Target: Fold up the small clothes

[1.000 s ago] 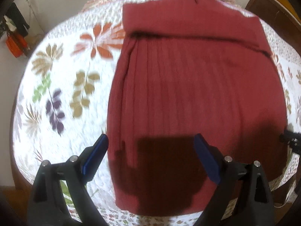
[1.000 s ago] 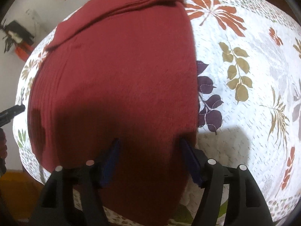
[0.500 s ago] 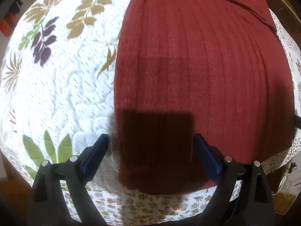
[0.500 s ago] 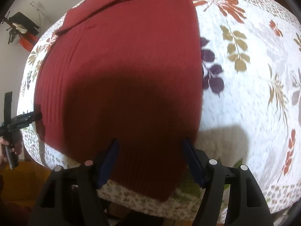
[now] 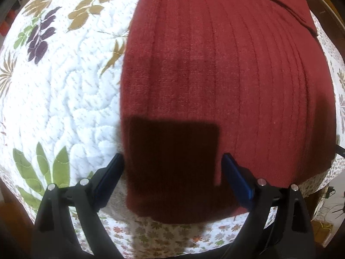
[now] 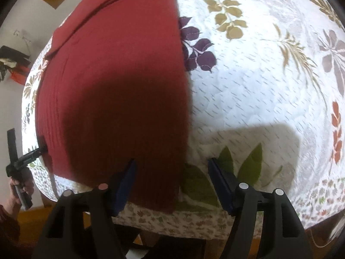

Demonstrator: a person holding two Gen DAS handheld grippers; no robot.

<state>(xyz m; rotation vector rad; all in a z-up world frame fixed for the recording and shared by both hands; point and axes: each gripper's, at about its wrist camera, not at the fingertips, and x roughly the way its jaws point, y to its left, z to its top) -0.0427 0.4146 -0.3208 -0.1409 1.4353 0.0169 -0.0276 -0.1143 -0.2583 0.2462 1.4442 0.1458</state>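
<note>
A dark red ribbed knit garment (image 5: 215,75) lies flat on a white quilted cover with leaf prints (image 5: 64,99); its far end is folded over. My left gripper (image 5: 172,168) hangs open just above the garment's near left corner, fingers straddling the hem. In the right wrist view the same garment (image 6: 116,90) fills the left half. My right gripper (image 6: 172,170) is open over its near right corner, the left finger above the cloth, the right finger above the cover. The left gripper (image 6: 28,155) shows at that view's left edge, held by a hand (image 6: 21,190).
The cover (image 6: 269,90) drapes over the table's near edge, where a small flower border runs. A dark wooden chair back (image 5: 323,10) stands at the far right. Dark and orange items (image 6: 13,64) sit by the wall on the left.
Both grippers have dropped lower and drawn back toward the garment's near hem, each over a corner. Both stay open. The garment has not moved.
</note>
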